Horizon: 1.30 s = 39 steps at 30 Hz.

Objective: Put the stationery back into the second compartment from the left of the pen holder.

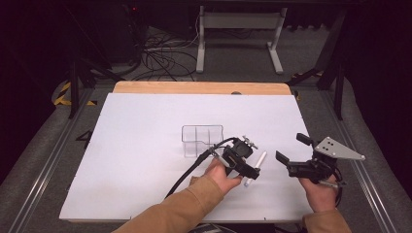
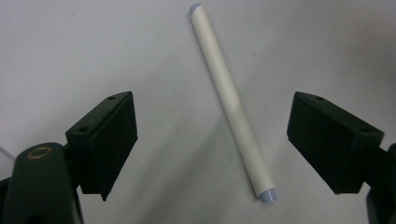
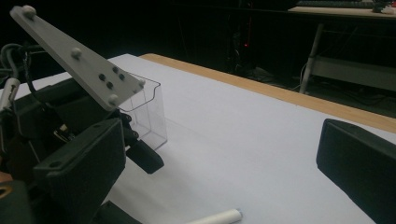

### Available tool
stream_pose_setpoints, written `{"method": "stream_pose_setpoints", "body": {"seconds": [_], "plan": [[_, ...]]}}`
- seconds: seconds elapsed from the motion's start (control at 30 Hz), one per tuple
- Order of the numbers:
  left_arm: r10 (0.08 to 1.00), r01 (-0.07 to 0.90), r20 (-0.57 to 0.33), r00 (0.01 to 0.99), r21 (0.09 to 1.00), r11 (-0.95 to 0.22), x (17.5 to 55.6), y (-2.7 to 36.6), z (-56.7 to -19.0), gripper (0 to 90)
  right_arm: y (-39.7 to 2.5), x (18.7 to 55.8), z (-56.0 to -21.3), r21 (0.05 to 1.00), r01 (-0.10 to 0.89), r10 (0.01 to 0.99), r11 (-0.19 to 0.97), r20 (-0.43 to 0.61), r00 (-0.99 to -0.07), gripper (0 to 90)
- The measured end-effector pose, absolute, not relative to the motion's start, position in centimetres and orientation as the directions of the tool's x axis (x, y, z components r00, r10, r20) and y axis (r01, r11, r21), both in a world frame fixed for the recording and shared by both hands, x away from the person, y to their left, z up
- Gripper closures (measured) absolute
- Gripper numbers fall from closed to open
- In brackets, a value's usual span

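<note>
White and slim, one tube [image 2: 230, 102] lies flat on the white table [image 1: 136, 145], and it is the single such thing in sight. Two grippers are in hand near the front edge. In the left gripper view the left gripper [image 2: 212, 140] hangs over the tube with its two black jaws wide apart, one on either side of it and touching nothing; the tube runs slantwise between them, with a pale blue cap at each end. From the high view the right gripper [image 1: 291, 155] sits just to the right of the tube [image 1: 256, 167], its jaws also spread and holding nothing, with a grey plate on top. Farther back, near the middle of the table, stands one clear plastic box [image 1: 202, 140] with dividers inside. Beyond the table's wooden far edge are a tangle of cables [image 1: 163, 56] and one white stand [image 1: 240, 36] on the floor.
</note>
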<state>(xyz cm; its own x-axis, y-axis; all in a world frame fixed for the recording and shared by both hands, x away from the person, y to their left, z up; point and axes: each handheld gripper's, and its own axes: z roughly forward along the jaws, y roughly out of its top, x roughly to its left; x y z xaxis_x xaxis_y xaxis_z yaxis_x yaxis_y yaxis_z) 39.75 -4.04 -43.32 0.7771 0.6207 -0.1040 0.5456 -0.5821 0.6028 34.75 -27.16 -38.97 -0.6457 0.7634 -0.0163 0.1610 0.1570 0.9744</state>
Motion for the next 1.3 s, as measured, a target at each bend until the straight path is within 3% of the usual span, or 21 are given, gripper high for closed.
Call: {"method": "stream_pose_setpoints", "body": {"seconds": [0.67, 1.07, 1.3], "plan": [[0.635, 0.526, -0.036, 0.771, 0.599, -0.604, 40.4, -6.2, -45.3, 33.0, -26.8, 35.0, -39.4, 0.971, 0.168, 0.753, 0.171, -0.019, -0.657, 2.1], [0.648, 0.536, 0.003, 0.761, 0.559, -0.632, 40.3, -8.1, -45.4, 47.7, -26.8, 35.0, -39.5, 0.969, 0.174, 0.751, 0.173, -0.016, -0.660, 2.1], [0.656, 0.542, 0.035, 0.754, 0.530, -0.652, 40.4, -8.3, -45.2, 61.1, -26.9, 35.0, -39.5, 0.969, 0.178, 0.747, 0.172, -0.011, -0.665, 2.1]]}}
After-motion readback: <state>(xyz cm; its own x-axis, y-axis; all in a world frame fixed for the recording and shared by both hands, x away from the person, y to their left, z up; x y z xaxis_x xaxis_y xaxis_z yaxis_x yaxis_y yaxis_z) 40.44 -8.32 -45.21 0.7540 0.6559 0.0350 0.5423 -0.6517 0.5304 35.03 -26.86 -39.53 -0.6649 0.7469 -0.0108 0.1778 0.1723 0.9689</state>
